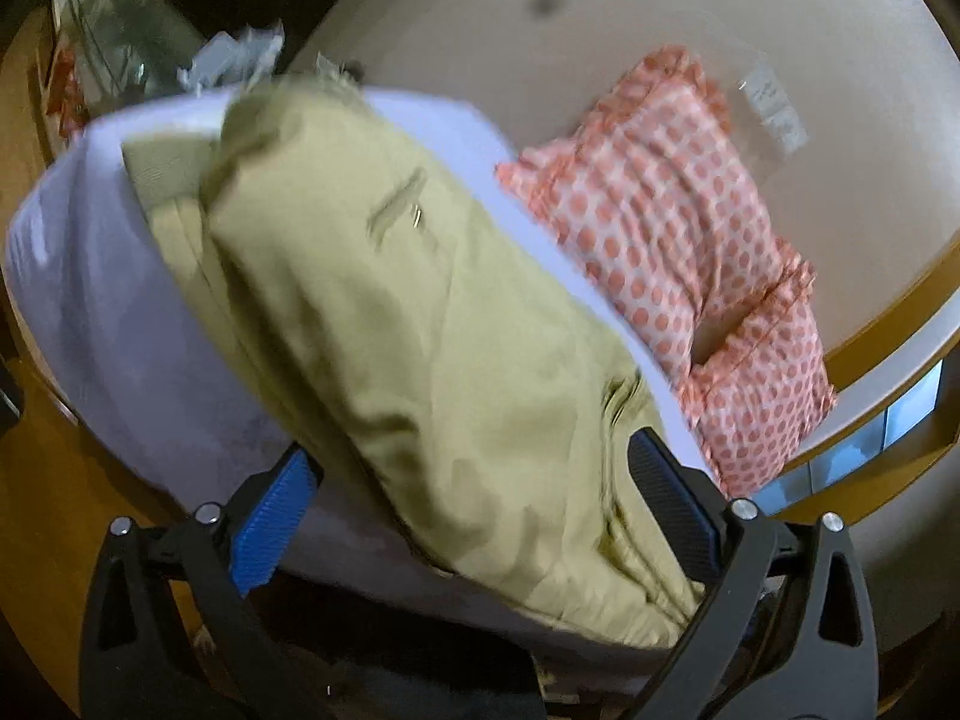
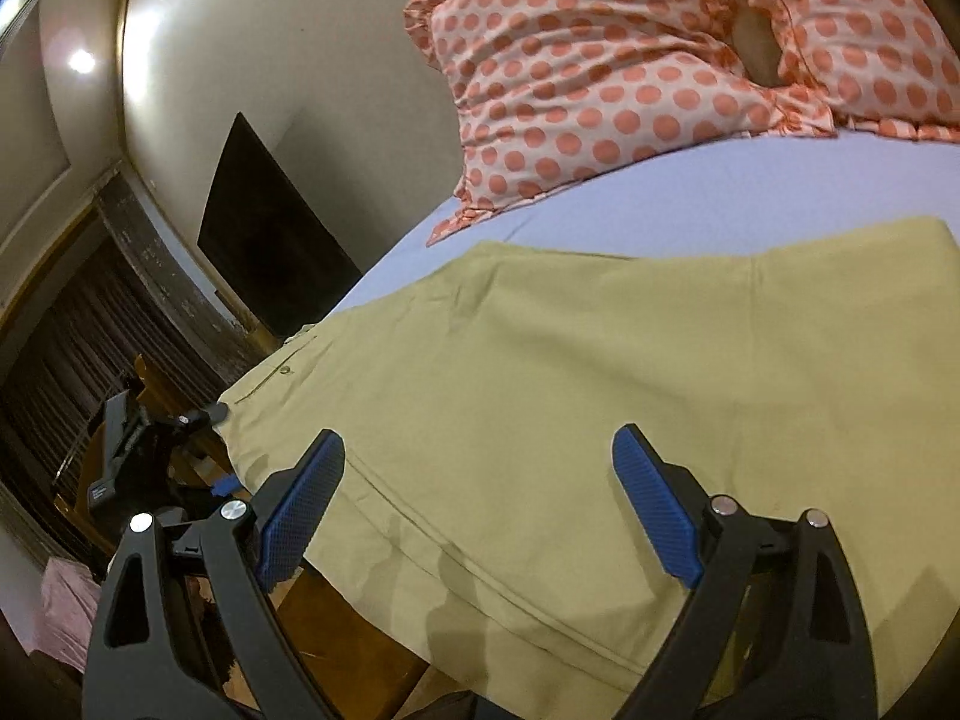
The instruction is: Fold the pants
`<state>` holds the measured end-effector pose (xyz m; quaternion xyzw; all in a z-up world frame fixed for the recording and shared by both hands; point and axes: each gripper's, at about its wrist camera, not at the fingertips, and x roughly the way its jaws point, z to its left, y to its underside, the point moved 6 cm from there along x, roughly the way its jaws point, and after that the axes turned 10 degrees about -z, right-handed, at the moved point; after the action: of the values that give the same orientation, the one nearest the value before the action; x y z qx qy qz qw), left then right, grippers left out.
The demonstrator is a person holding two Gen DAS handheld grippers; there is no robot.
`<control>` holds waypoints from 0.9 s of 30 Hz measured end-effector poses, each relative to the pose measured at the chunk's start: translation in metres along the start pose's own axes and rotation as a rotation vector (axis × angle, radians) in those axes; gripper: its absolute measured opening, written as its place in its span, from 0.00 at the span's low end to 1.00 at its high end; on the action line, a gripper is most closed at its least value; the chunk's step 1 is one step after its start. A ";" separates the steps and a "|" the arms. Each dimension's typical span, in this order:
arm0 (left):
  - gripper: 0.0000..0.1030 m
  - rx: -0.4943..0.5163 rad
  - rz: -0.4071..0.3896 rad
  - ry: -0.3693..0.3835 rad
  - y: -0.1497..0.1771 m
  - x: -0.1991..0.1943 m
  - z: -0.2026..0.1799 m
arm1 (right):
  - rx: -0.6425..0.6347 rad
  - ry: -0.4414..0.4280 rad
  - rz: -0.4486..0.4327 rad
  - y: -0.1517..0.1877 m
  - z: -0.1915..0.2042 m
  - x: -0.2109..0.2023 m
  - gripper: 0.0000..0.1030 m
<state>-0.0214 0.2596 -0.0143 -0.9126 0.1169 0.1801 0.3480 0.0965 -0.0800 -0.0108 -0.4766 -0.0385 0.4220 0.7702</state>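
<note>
Khaki pants [image 1: 420, 324] lie folded lengthwise on a lilac bed sheet [image 1: 108, 324]. In the left wrist view my left gripper [image 1: 474, 468] is open, its blue-padded fingers [image 1: 276, 510] spread on either side of the near end of the pants, holding nothing. In the right wrist view the pants [image 2: 600, 396] spread flat across the sheet [image 2: 720, 192]. My right gripper [image 2: 480, 450] is open just above the near edge of the fabric, empty. The left gripper [image 2: 150, 426] also shows at the far left edge of the bed in the right wrist view.
A white pillow with orange dots [image 1: 678, 264] lies beside the pants against the wall; it also shows in the right wrist view [image 2: 630, 72]. A dark panel [image 2: 270, 240] leans on the wall. Clutter [image 1: 138, 48] sits beyond the bed's far end. Wooden floor [image 2: 336, 630] lies below the bed edge.
</note>
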 end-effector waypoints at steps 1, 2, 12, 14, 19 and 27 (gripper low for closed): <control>0.95 0.007 -0.014 0.002 -0.004 -0.002 -0.003 | 0.001 0.003 -0.001 0.001 -0.002 -0.001 0.90; 0.95 0.006 -0.022 0.009 -0.008 -0.002 -0.005 | 0.002 0.006 -0.004 0.001 -0.004 -0.002 0.90; 0.35 -0.114 -0.096 -0.130 -0.055 0.021 0.050 | 0.025 -0.004 -0.039 -0.004 -0.023 -0.015 0.91; 0.17 -0.054 -0.091 -0.165 -0.060 0.025 0.044 | 0.026 -0.007 -0.041 -0.005 -0.026 -0.016 0.91; 0.11 0.321 -0.121 -0.181 -0.078 0.024 -0.061 | 0.044 0.022 -0.106 -0.018 -0.045 -0.042 0.91; 0.13 1.000 -0.004 0.223 0.079 0.050 -0.306 | 0.259 0.206 -0.363 -0.051 -0.129 -0.142 0.94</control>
<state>0.0726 -0.0100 0.1302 -0.6484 0.2236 0.0030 0.7277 0.0962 -0.2776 0.0070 -0.3996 0.0093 0.2272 0.8880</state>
